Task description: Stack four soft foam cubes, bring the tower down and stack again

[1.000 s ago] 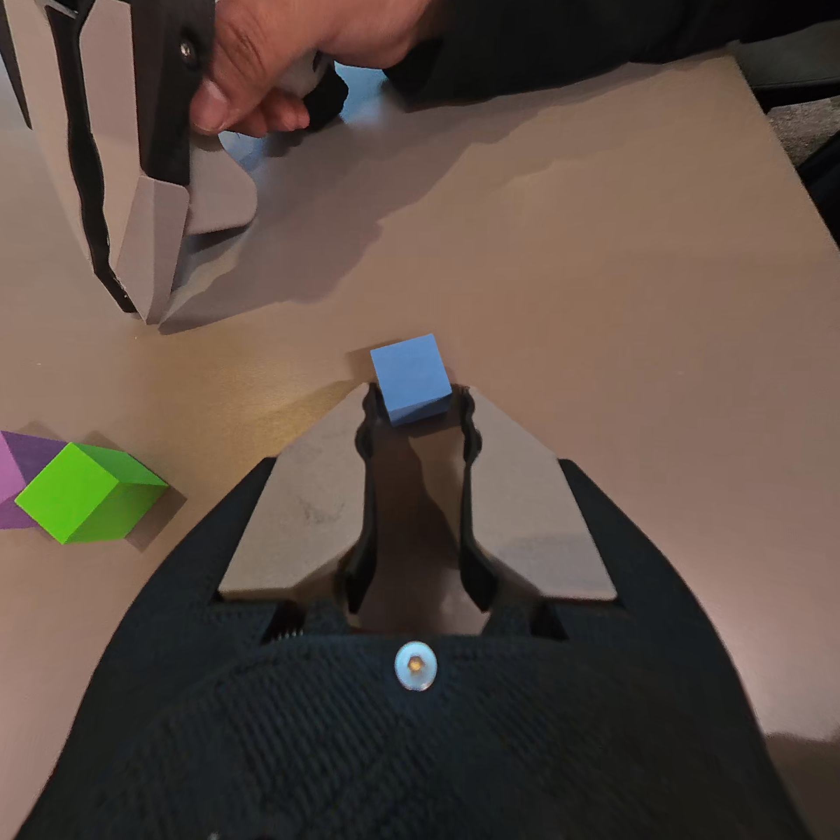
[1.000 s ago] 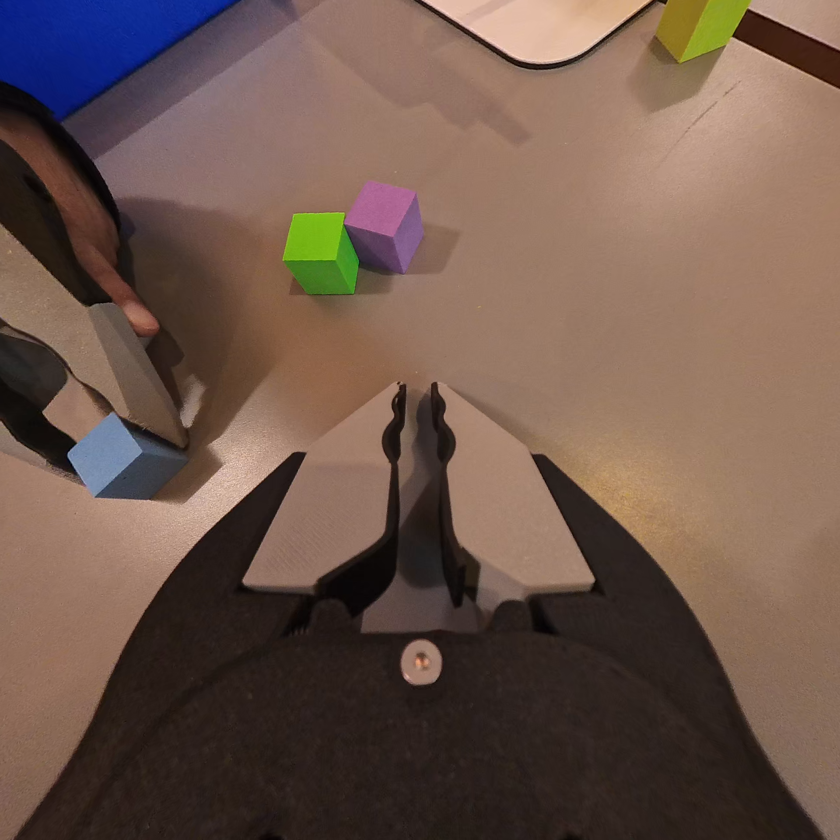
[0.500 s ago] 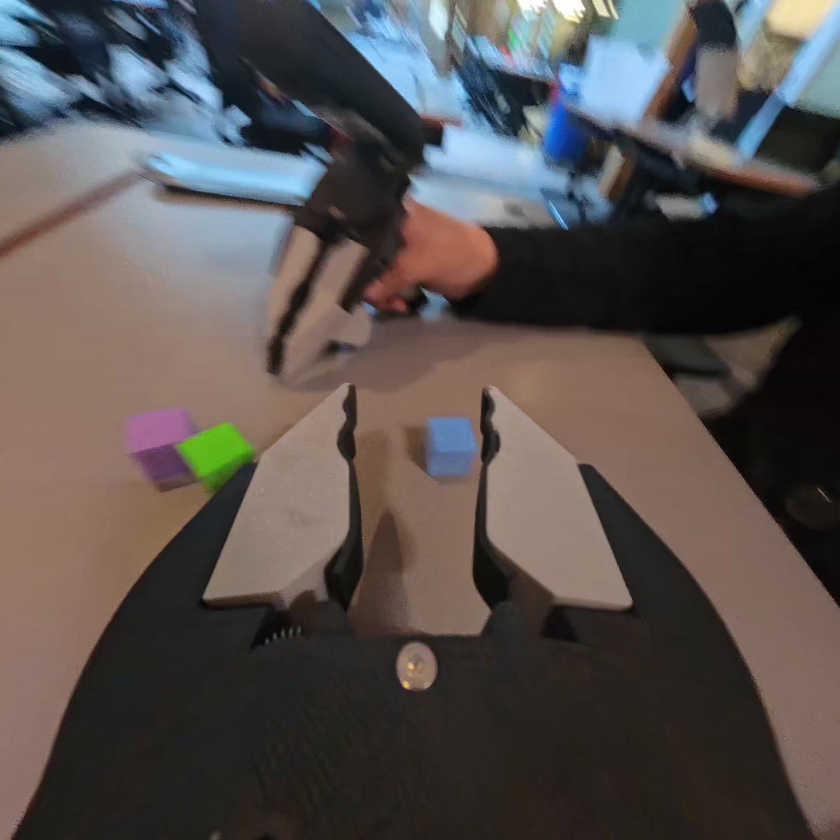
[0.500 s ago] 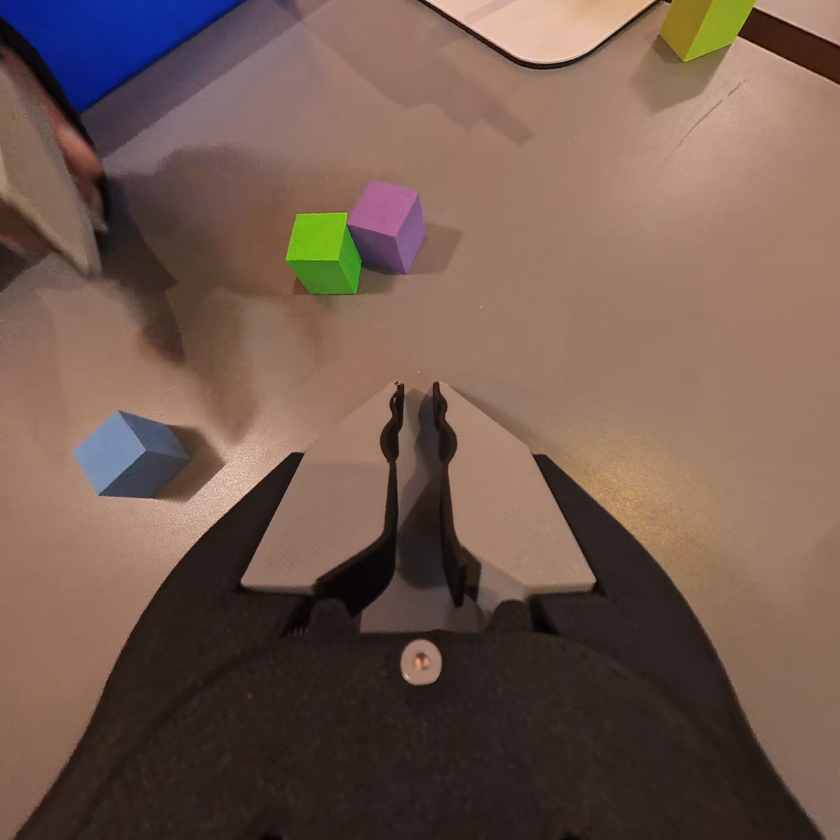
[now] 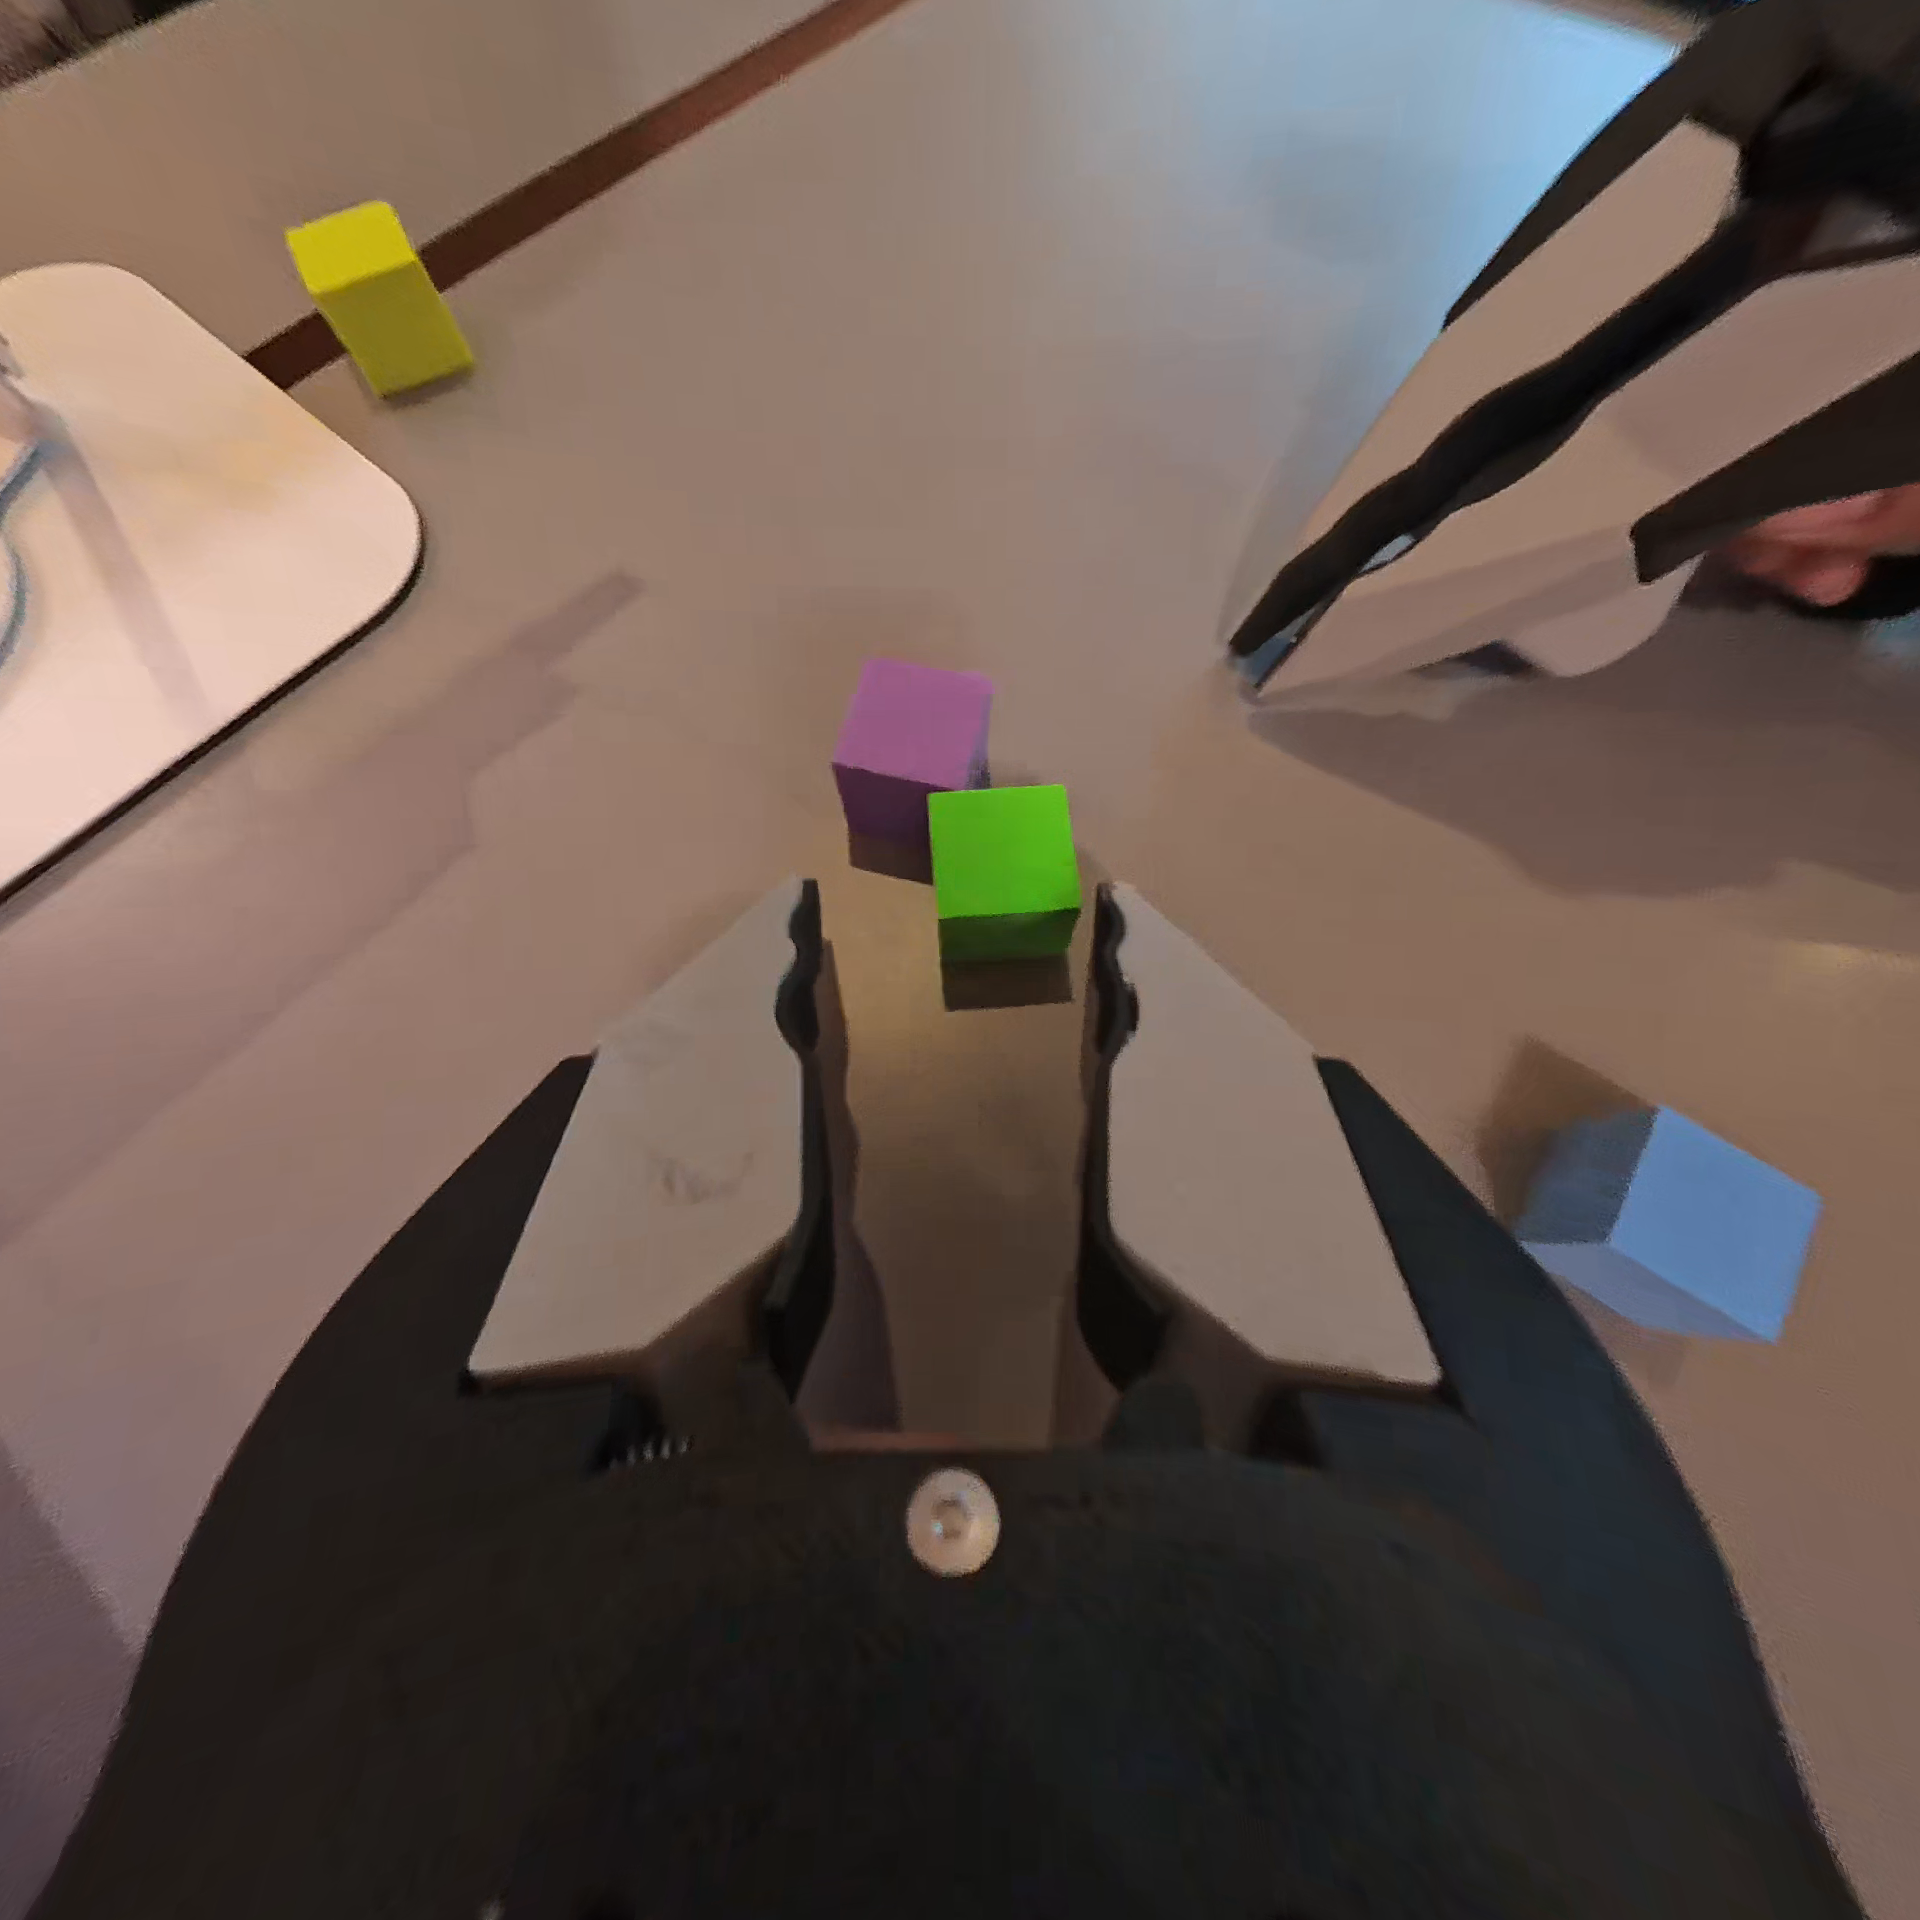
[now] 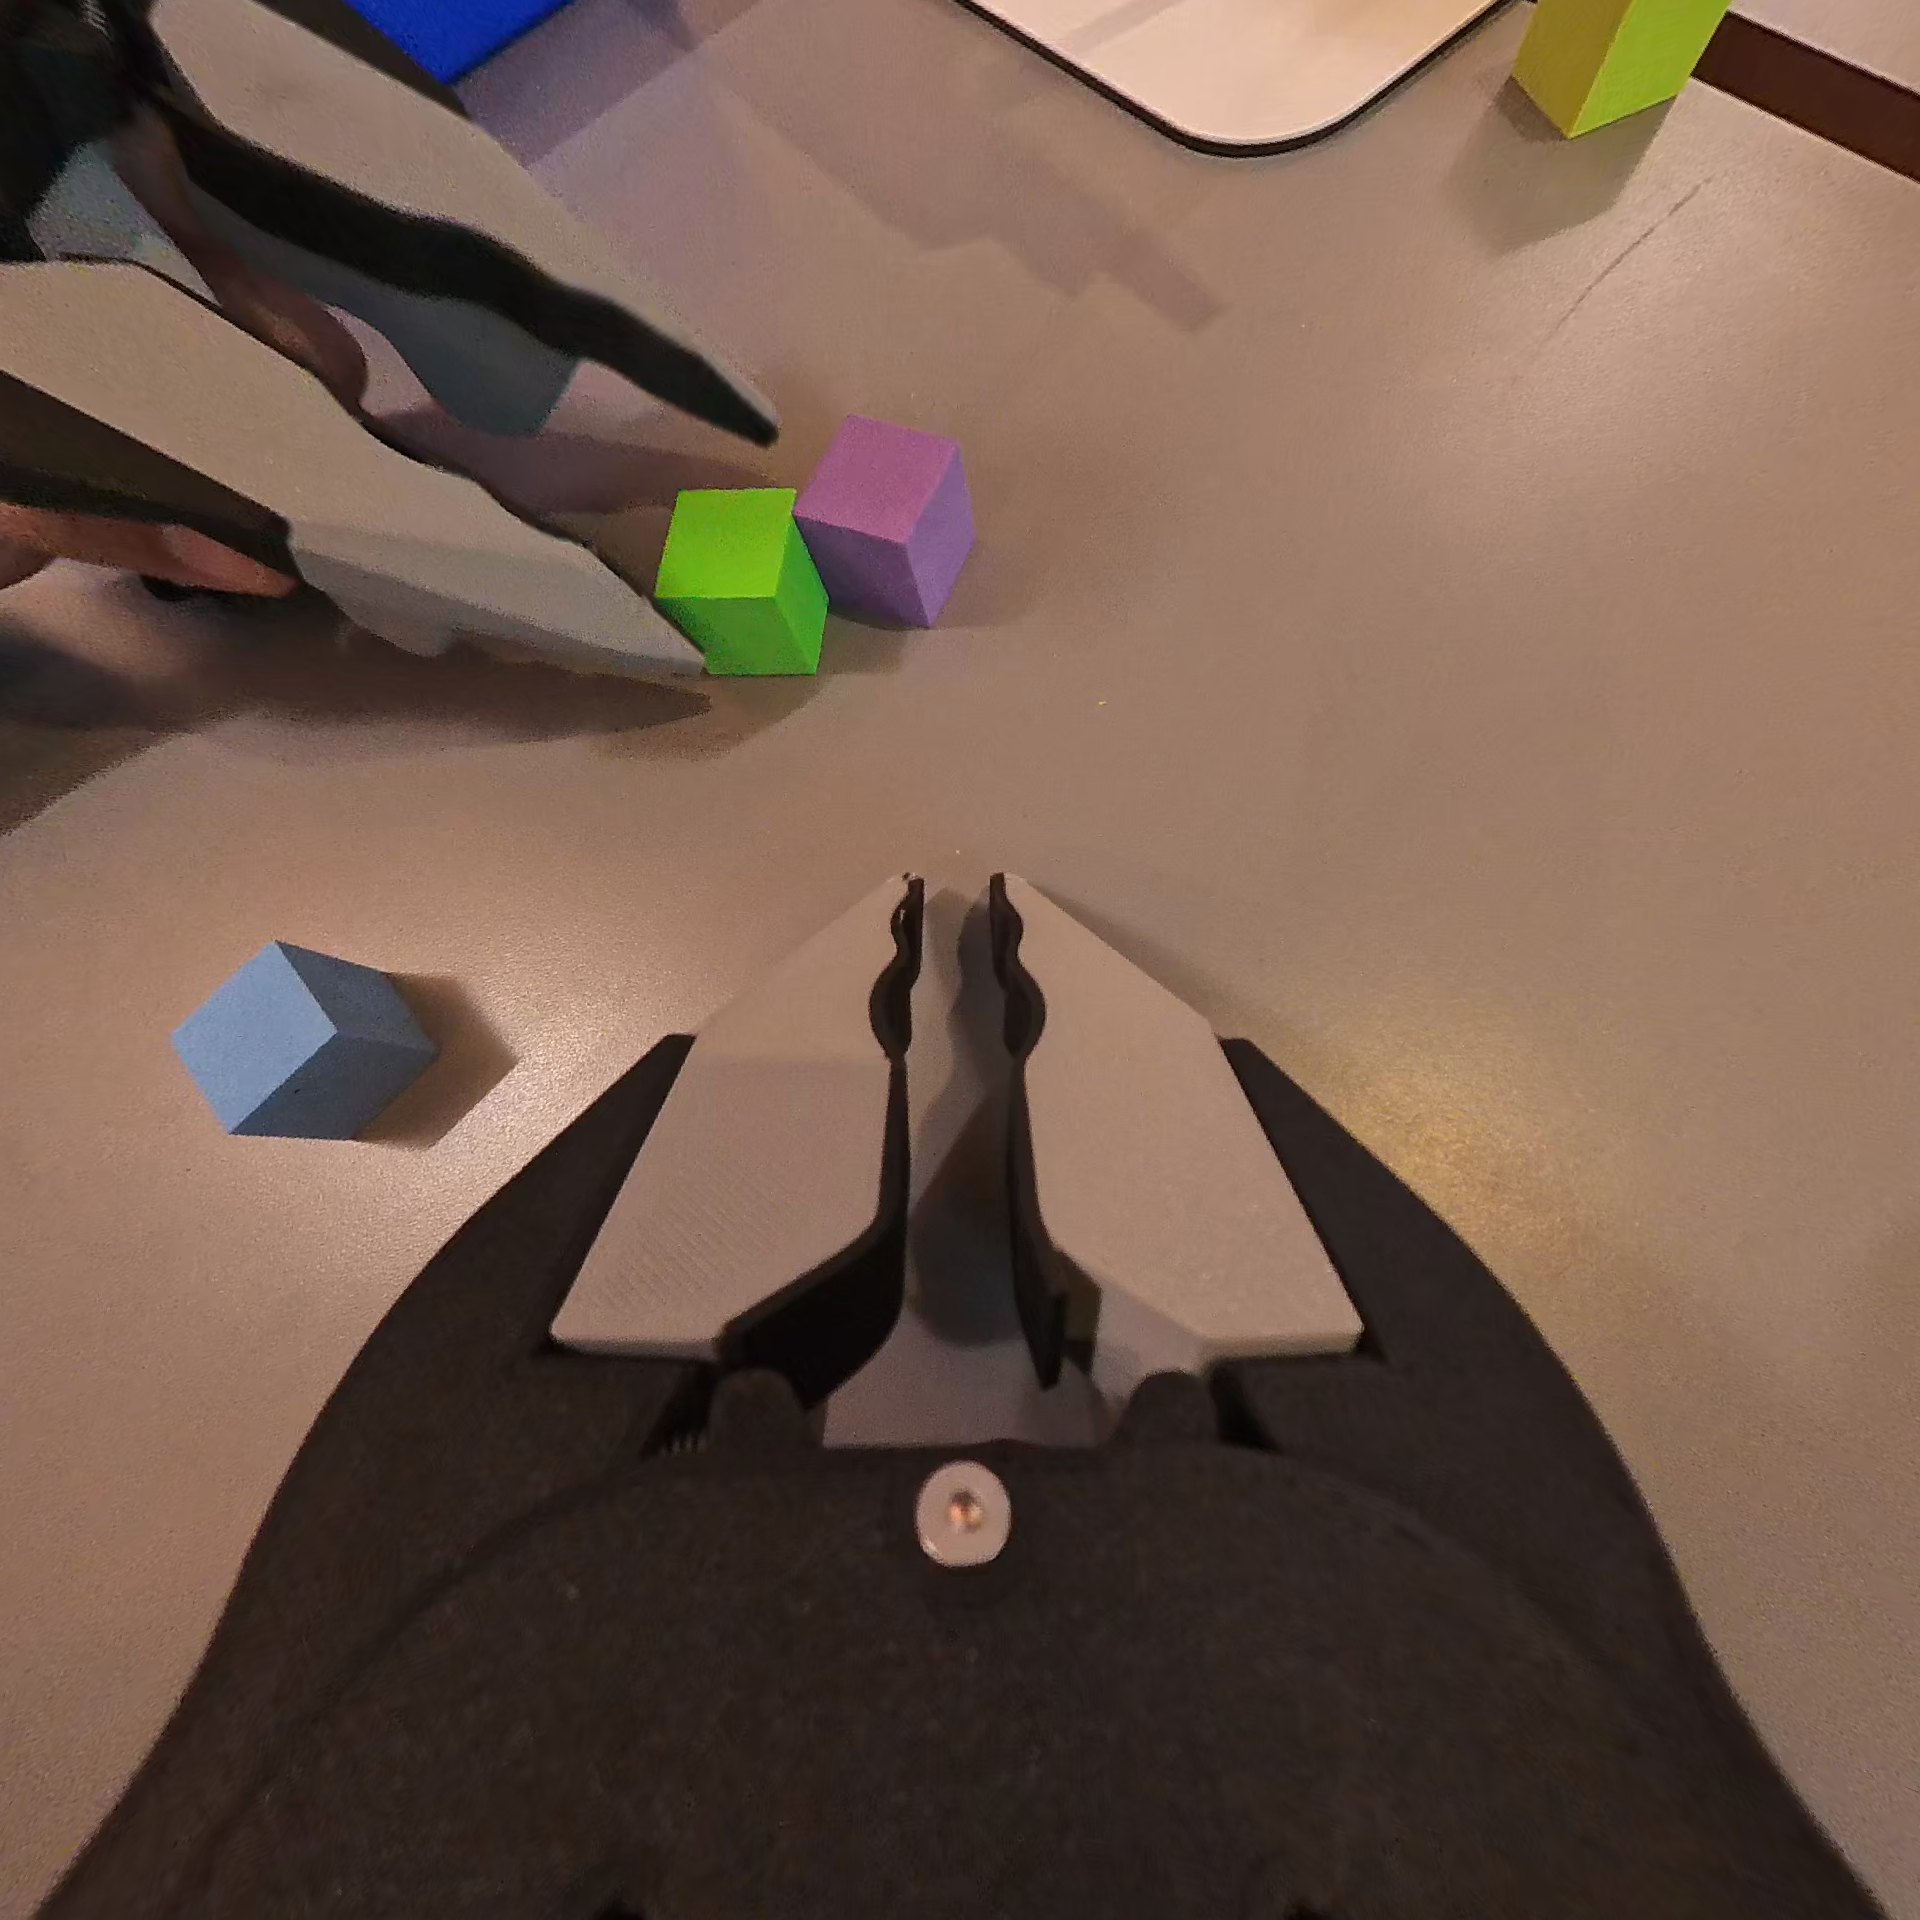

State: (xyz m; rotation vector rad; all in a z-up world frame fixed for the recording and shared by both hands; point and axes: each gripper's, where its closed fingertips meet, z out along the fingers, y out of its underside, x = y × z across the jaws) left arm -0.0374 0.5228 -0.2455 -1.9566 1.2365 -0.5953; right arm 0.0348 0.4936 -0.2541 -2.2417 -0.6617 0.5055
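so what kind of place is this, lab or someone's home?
Can't tell for sure; it looks like an office or lab tabletop set up for data collection. A plain grey table holds only foam cubes and a white board, worked by handheld grippers.

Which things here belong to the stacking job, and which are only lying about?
For the job:
blue cube
green cube
purple cube
yellow-green block, standing far off
left gripper, open by the green cube
right gripper, nearly closed, empty

Just lying about:
white board
blue thing at the far edge
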